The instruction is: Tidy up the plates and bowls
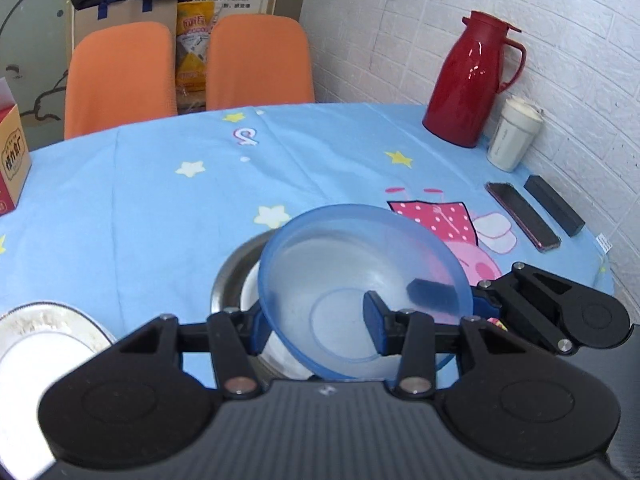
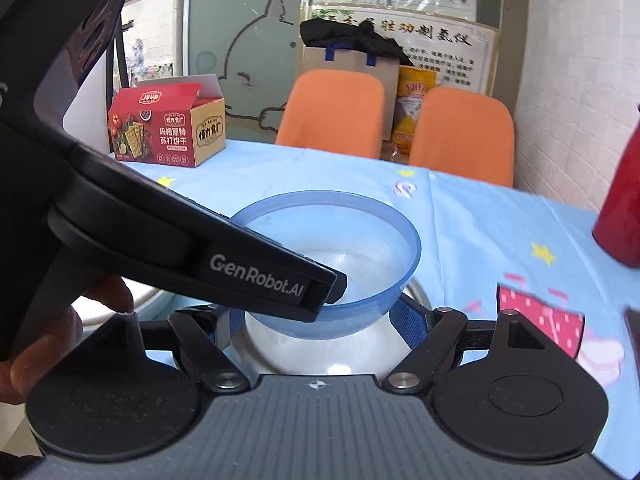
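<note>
The left gripper (image 1: 316, 322) pinches the rim of the blue plastic bowl (image 1: 352, 280), which looks light, stiff and slippery, so the rim is a good place to hold, while the right gripper's (image 2: 320, 320) claw is spread apart.

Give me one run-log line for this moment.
left gripper: shut on blue bowl wall | right gripper: beside white bowl, state unclear | blue bowl tilted over white bowl

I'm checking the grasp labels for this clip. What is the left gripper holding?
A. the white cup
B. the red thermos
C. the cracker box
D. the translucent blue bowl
D: the left gripper pinches the blue bowl by its wall, one finger inside, one outside.
</note>
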### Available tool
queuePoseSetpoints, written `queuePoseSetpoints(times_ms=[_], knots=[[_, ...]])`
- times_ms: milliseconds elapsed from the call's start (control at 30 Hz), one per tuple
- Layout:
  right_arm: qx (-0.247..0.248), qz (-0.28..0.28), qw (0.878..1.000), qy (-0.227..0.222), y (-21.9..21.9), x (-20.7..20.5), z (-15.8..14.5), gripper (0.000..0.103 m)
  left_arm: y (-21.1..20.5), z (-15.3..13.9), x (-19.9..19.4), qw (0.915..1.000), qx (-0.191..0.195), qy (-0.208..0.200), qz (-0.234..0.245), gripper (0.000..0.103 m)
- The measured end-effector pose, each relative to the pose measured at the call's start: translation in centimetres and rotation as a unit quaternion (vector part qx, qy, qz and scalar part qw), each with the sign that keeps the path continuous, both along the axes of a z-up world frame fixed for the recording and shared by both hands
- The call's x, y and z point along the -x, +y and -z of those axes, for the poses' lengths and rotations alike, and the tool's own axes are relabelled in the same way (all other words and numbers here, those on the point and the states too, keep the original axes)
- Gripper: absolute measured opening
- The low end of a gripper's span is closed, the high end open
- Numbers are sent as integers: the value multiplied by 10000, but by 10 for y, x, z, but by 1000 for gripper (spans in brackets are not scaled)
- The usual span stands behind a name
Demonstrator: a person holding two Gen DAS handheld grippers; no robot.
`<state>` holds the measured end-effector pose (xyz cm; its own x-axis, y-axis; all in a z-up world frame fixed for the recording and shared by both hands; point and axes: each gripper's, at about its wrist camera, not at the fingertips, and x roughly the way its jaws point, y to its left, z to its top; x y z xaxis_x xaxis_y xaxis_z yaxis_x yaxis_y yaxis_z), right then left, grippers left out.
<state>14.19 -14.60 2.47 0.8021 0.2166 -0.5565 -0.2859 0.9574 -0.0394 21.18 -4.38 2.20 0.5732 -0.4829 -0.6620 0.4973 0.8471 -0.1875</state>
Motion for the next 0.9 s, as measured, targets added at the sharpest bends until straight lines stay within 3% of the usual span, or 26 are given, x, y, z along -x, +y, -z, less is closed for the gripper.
queuePoseSetpoints(times_ms=[133, 233, 333, 400, 500, 700, 900], knots=[[-150, 1, 9999, -22, -6, -7, 4, 103, -10, -2, 0, 9996, -261, -139, 23, 43], [-219, -6, 9997, -50, -10, -15, 7, 103, -13, -1, -11, 9997, -249, -70, 41, 44], [-268, -2, 9996, 6, -14, -16, 14, 103, -14, 7, -17, 9997, -220, 33, 41, 49], [-292, 32, 9996, 9, -17, -13, 19, 103, -14, 12, -20, 9997, -229, 28, 20, 60], [-378, 146, 9992, -29, -23, -10, 21, 103, -14, 16, -23, 9995, -319, 4, -22, 63], [-423, 170, 9989, 101, -31, 3, 28, 103, -2, 10, -20, 10000, -57, 0, -21, 69], [-565, 337, 9978, 109, -43, 23, 28, 103, 21, -5, -1, 9988, 59, -315, -362, 75]])
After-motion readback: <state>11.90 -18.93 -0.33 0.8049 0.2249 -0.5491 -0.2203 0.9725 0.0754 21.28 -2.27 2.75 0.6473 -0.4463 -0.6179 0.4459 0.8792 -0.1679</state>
